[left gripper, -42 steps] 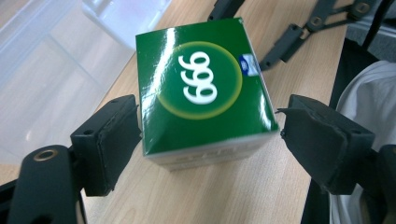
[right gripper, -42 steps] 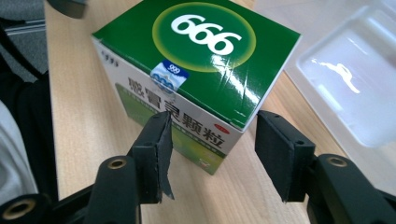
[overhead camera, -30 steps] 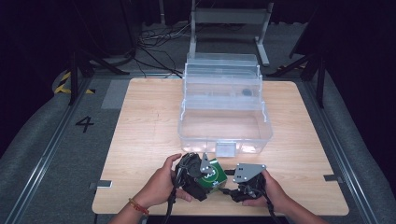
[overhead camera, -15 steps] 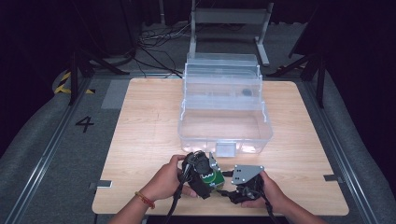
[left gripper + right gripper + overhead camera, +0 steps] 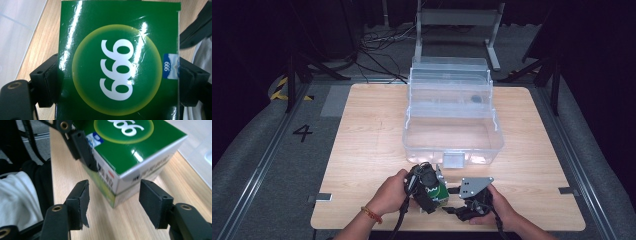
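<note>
Green carton (image 5: 117,62), glossy and printed "999", sits at the near edge of the worktop (image 5: 362,130), just in front of the clear bin (image 5: 452,135). The left gripper (image 5: 424,187) has it: in the left gripper view its jaws are closed on the carton's two side faces, and the carton appears to rest on the wood.

From that side, the likeliest trouble is slip. The skin is shiny and the pads bear on flat faces, so a quick lift or a twist could let the carton rotate or drop. Too hard a squeeze could dent the cardboard.

To the right, the right gripper (image 5: 113,197) hovers with its jaws open, set either side of the carton's near corner but not touching it. If it closes on that corner rather than on flat faces, I judge it would skid off or shove the carton askew in the left grip. The two grippers are close, so they could also knock together.
</note>
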### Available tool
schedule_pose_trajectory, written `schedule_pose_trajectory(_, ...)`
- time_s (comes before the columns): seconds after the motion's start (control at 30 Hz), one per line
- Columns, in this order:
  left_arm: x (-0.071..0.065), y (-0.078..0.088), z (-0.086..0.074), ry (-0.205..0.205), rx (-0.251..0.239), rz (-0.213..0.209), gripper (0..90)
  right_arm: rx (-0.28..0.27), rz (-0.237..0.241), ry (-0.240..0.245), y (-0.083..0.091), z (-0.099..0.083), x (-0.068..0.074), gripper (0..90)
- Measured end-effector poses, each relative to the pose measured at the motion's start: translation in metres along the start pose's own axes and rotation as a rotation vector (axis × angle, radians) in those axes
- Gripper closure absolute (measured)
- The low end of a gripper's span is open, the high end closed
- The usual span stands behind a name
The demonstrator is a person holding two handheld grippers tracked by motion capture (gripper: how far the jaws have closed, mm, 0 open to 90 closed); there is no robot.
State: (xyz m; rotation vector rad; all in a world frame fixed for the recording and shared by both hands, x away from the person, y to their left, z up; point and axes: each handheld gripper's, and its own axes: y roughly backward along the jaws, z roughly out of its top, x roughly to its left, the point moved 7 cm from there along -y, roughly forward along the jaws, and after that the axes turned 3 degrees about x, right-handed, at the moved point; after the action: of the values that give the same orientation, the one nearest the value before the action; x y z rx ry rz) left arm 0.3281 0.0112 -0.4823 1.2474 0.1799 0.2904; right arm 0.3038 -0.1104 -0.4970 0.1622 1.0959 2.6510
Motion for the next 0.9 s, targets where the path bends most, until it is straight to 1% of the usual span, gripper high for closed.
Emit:
schedule_pose_trajectory(0.07, 0.000, 0.000, 0.000, -0.006, -0.001, -0.006, 14.0, -0.018, -0.015, -0.006, 0.009, -0.001, -0.005, 42.1)
schedule_pose_trajectory(0.1, 0.001, 0.000, -0.001, -0.009, -0.008, -0.007, 14.0, -0.018, -0.015, -0.006, 0.009, -0.001, -0.005, 42.1)
schedule_pose_trajectory(0.13, 0.001, 0.000, -0.002, -0.017, -0.007, -0.006, 14.2, -0.037, -0.010, -0.016, 0.017, -0.002, -0.008, 42.9)
schedule_pose_trajectory(0.17, 0.001, 0.000, -0.003, -0.018, 0.000, -0.005, 14.3, -0.048, -0.020, -0.025, 0.025, -0.003, -0.012, 42.8)
schedule_pose_trajectory(0.2, 0.001, 0.001, -0.004, -0.016, 0.003, -0.008, 14.5, -0.055, -0.042, -0.035, 0.035, -0.004, -0.017, 42.5)
schedule_pose_trajectory(0.23, 0.001, 0.001, -0.004, -0.016, 0.003, -0.008, 14.5, -0.055, -0.042, -0.035, 0.035, -0.004, -0.017, 42.5)
schedule_pose_trajectory(0.33, 0.002, 0.002, -0.007, -0.011, 0.007, -0.011, 14.7, -0.077, -0.106, -0.042, 0.056, -0.005, -0.029, 41.7)
schedule_pose_trajectory(0.37, 0.002, 0.002, -0.009, -0.023, 0.013, -0.015, 14.7, -0.088, -0.127, -0.046, 0.062, -0.004, -0.034, 41.6)
schedule_pose_trajectory(0.4, 0.002, 0.003, -0.010, -0.019, 0.021, -0.016, 14.8, -0.100, -0.148, -0.052, 0.070, -0.002, -0.040, 41.2)
schedule_pose_trajectory(0.43, 0.003, 0.004, -0.012, -0.026, 0.034, -0.019, 14.8, -0.106, -0.166, -0.054, 0.075, -0.002, -0.044, 40.8)
schedule_pose_trajectory(0.47, 0.003, 0.004, -0.014, -0.021, 0.031, -0.022, 14.9, -0.117, -0.192, -0.058, 0.081, 0.000, -0.049, 40.6)
schedule_pose_trajectory(0.5, 0.003, 0.005, -0.016, -0.023, 0.044, -0.022, 14.9, -0.124, -0.208, -0.071, 0.087, 0.001, -0.055, 40.3)
schedule_pose_trajectory(0.53, 0.004, 0.006, -0.017, -0.031, 0.045, -0.022, 15.0, -0.131, -0.230, -0.081, 0.093, 0.002, -0.061, 39.9)
schedule_pose_trajectory(0.57, 0.003, 0.006, -0.018, -0.019, 0.043, -0.027, 15.0, -0.133, -0.266, -0.082, 0.100, 0.003, -0.070, 39.6)
schedule_pose_trajectory(0.6, 0.004, 0.007, -0.020, -0.033, 0.055, -0.028, 15.0, -0.129, -0.297, -0.089, 0.105, 0.004, -0.078, 39.1)
schedule_pose_trajectory(0.63, 0.004, 0.007, -0.021, -0.030, 0.052, -0.026, 15.0, -0.128, -0.320, -0.099, 0.110, 0.005, -0.086, 39.1)
schedule_pose_trajectory(0.67, 0.003, 0.007, -0.022, -0.028, 0.061, -0.025, 15.0, -0.128, -0.339, -0.108, 0.115, 0.005, -0.092, 39.1)
schedule_pose_trajectory(0.7, 0.003, 0.008, -0.024, -0.033, 0.062, -0.029, 15.0, -0.119, -0.370, -0.118, 0.120, 0.005, -0.103, 39.0)
schedule_pose_trajectory(0.73, 0.004, 0.009, -0.026, -0.037, 0.075, -0.029, 15.0, -0.105, -0.401, -0.126, 0.125, 0.004, -0.113, 38.8)
schedule_pose_trajectory(0.77, 0.005, 0.009, -0.027, -0.047, 0.078, -0.030, 15.0, -0.109, -0.444, -0.146, 0.132, 0.004, -0.126, 38.9)
schedule_pose_trajectory(0.8, 0.005, 0.009, -0.028, -0.039, 0.081, -0.033, 15.0, -0.121, -0.446, -0.173, 0.135, 0.004, -0.135, 38.8)
schedule_pose_trajectory(0.83, 0.005, 0.009, -0.028, -0.039, 0.081, -0.033, 15.0, -0.121, -0.446, -0.173, 0.135, 0.004, -0.135, 38.8)
schedule_pose_trajectory(0.87, 0.005, 0.009, -0.029, -0.036, 0.084, -0.032, 15.0, -0.111, -0.450, -0.212, 0.137, 0.001, -0.147, 38.4)
schedule_pose_trajectory(0.9, 0.006, 0.009, -0.030, -0.046, 0.089, -0.030, 15.0, -0.115, -0.460, -0.236, 0.137, 0.000, -0.156, 38.4)
